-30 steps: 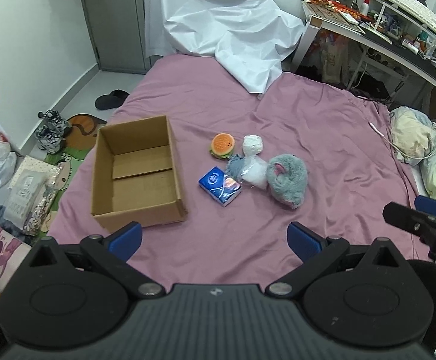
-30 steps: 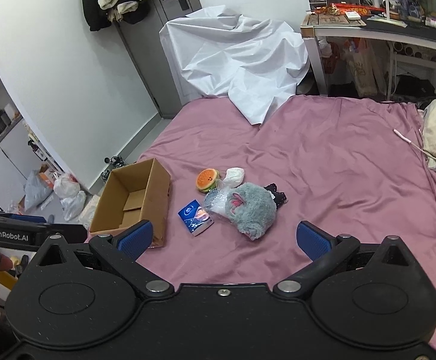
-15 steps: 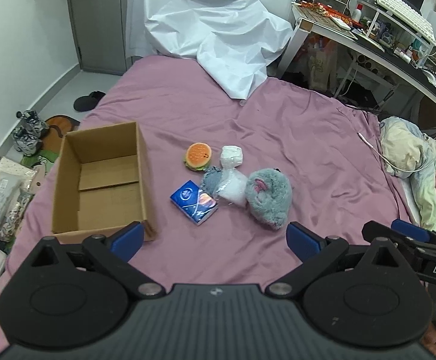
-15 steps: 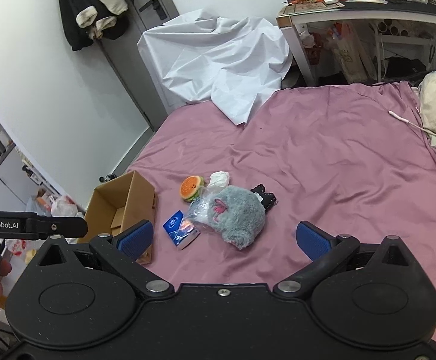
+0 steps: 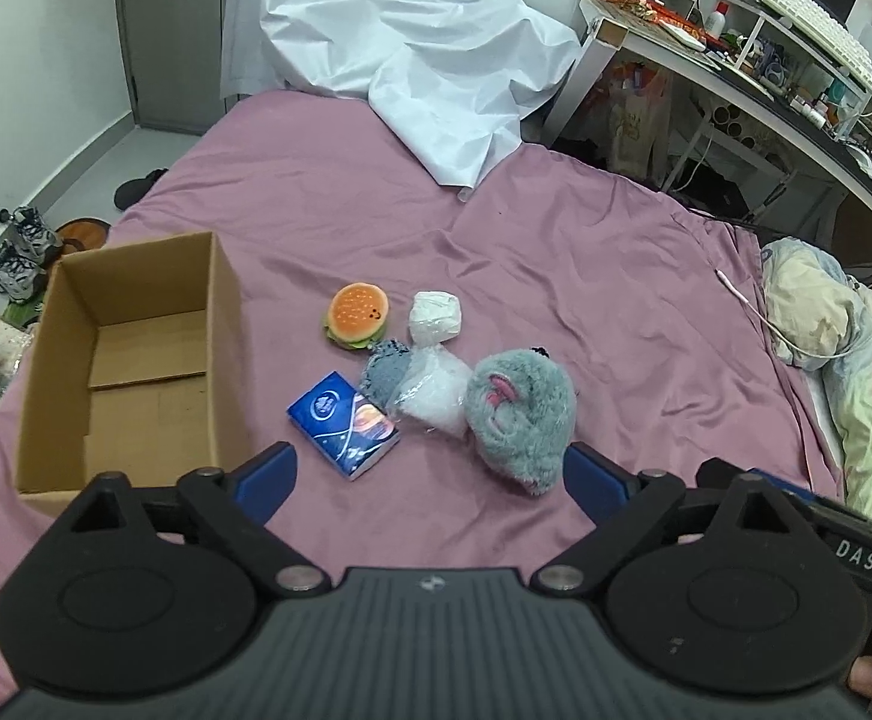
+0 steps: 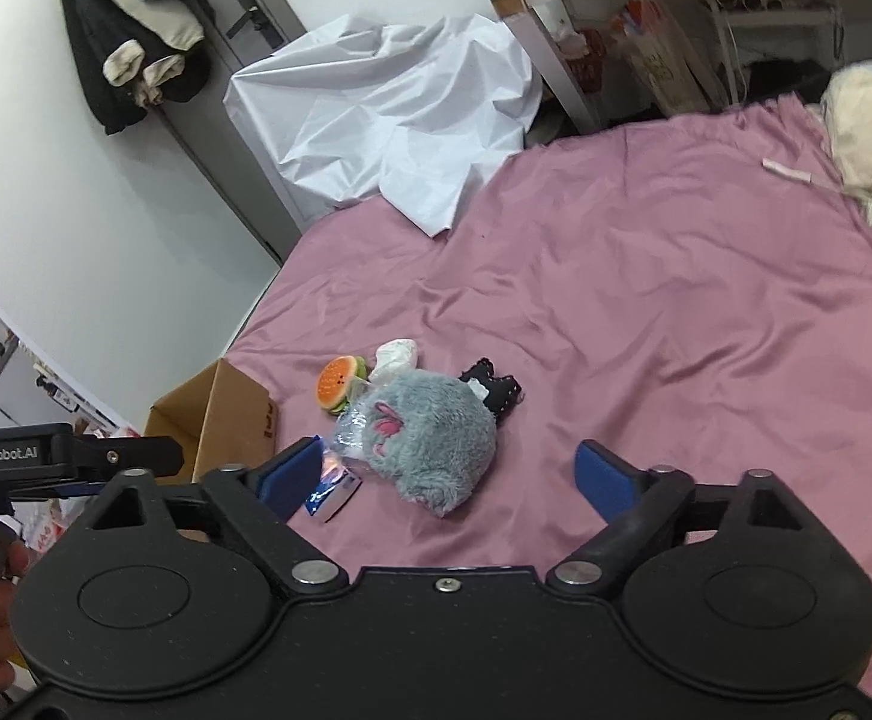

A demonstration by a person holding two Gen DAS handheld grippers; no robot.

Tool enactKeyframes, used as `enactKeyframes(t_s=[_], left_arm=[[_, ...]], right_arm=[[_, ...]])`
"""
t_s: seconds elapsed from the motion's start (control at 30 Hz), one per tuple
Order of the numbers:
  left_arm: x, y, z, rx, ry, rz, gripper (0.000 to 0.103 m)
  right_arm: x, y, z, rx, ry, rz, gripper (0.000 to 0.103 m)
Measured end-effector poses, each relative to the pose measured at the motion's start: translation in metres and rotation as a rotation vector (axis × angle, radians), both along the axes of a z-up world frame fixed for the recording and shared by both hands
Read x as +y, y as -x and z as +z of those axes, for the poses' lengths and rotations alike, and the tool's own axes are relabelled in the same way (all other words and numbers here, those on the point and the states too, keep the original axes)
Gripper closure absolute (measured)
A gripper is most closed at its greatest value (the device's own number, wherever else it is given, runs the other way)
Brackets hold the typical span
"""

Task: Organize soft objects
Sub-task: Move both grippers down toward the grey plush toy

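My left gripper [image 5: 429, 474] and right gripper [image 6: 451, 477] have just been closing a little, jaws still wide, nothing between them. "GenRobot.AI" and "DAS" read on their bodies. One blue tissue pack [image 5: 342, 423], one grey plush toy [image 5: 523, 414], one clear bag [image 5: 432, 390], one burger plush [image 5: 356, 315], one white bundle [image 5: 434, 317] lie clustered on the mauve bedsheet [image 5: 586, 300]. One brown cardboard box [image 5: 129, 360] beside them, empty.

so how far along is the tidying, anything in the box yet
Nothing done: the cardboard box is empty. Nothing in hand: the left gripper and right gripper have just been closing slightly but hold nothing. Left on the bed: burger toy, white bundle, blue packet, plastic bag, grey plush.
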State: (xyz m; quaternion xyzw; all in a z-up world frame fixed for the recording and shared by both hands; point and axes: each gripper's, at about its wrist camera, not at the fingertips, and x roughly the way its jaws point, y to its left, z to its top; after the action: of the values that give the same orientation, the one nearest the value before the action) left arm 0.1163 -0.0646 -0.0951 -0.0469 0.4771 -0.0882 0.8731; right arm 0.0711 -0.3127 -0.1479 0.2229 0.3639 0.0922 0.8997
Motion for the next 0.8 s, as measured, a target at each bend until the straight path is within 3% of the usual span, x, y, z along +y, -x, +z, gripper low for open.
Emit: enactKeyframes(t_s=[0.33, 0.8], left_arm=[[-0.005, -0.032, -0.032, 0.022, 0.063, 0.030, 0.032], [-0.010, -0.070, -0.086, 0.082, 0.163, 0.027, 0.061]], right_arm=[[0.003, -0.030, -0.029, 0.046, -0.086, 0.012, 0.041], [0.016, -0.071, -0.061, 0.092, -0.110, 0.046, 0.059]])
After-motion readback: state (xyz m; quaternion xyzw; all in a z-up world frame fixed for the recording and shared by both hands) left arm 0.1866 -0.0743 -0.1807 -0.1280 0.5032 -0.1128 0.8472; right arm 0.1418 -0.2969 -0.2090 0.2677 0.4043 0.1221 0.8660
